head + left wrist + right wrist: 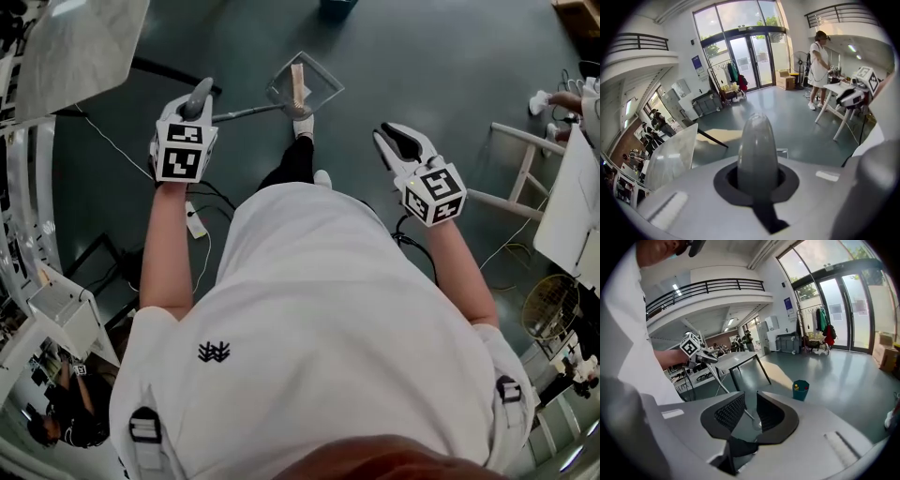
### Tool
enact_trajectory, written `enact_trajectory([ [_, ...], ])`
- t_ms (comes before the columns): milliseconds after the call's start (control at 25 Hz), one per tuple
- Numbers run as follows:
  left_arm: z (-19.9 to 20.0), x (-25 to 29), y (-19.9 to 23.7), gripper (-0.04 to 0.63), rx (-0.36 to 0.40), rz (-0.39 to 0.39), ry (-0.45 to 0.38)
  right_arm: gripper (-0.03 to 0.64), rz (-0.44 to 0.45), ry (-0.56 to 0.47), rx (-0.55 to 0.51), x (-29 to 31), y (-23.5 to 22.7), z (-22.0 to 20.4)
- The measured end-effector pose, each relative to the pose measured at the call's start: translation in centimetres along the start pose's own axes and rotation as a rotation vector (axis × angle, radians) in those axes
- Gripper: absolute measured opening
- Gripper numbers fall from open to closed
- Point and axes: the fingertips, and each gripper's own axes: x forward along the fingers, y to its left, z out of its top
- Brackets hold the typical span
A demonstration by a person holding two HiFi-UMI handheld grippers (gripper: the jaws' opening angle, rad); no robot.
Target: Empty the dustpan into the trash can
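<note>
My left gripper (195, 101) is shut on the grey handle (757, 150) of a long-handled dustpan. Its metal rod (248, 112) runs right to the clear pan (305, 86), which hangs low over the dark floor with a pale wooden piece in it. My right gripper (392, 141) is held apart at the right, open, with nothing between its black pads (731, 411). In the right gripper view the rod (719, 380) slants down from the left gripper (696, 352). The teal trash can (800, 390) stands on the floor beyond; its edge shows at the top of the head view (337, 7).
A marble-look tabletop (75, 47) stands at the far left, and a white trestle table (525, 173) at the right. Cables (202, 225) lie on the floor by my feet (304, 127). A wire basket (548, 305) sits at the right. Another person (818, 65) stands at a far table.
</note>
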Motion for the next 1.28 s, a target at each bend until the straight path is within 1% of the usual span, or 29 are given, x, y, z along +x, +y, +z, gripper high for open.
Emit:
enact_trajectory([
  [80, 2.1, 1.3, 1.9, 0.058, 0.005, -0.005, -0.011, 0.058, -0.030, -0.004, 0.020, 0.7, -1.7, 1.7],
  [160, 4.4, 2.3, 3.4, 0.058, 0.020, -0.009, -0.024, 0.058, -0.053, 0.002, 0.016, 1.2, -3.0, 3.4],
  [320, 9.6, 5.0, 6.2, 0.057, 0.091, -0.014, -0.064, 0.058, -0.095, 0.009, -0.007, 3.2, -6.2, 6.8],
  [440, 13.8, 7.0, 8.4, 0.057, 0.136, -0.001, -0.088, 0.058, -0.141, -0.011, 0.002, 4.3, -9.1, 8.9],
  [560, 17.9, 9.4, 11.0, 0.058, 0.156, 0.021, -0.107, 0.058, -0.168, -0.037, 0.029, 5.3, -11.8, 10.5],
  [680, 21.6, 11.8, 13.1, 0.057, 0.164, 0.047, -0.117, 0.058, -0.164, -0.042, 0.051, 5.9, -13.7, 11.3],
  [800, 25.5, 14.0, 14.2, 0.057, 0.183, 0.084, -0.107, 0.058, -0.145, -0.034, 0.061, 6.0, -16.6, 11.6],
  [1000, 32.8, 19.5, 15.3, 0.057, 0.207, 0.149, -0.084, 0.058, -0.117, -0.023, 0.061, 6.1, -23.6, 13.4],
  [1200, 38.4, 25.9, 15.8, 0.057, 0.210, 0.209, -0.046, 0.058, -0.100, -0.015, 0.034, 4.6, -31.5, 17.1],
  [1280, 40.1, 28.5, 15.1, 0.057, 0.240, 0.238, -0.037, 0.058, -0.102, -0.011, 0.033, 4.0, -34.3, 17.6],
])
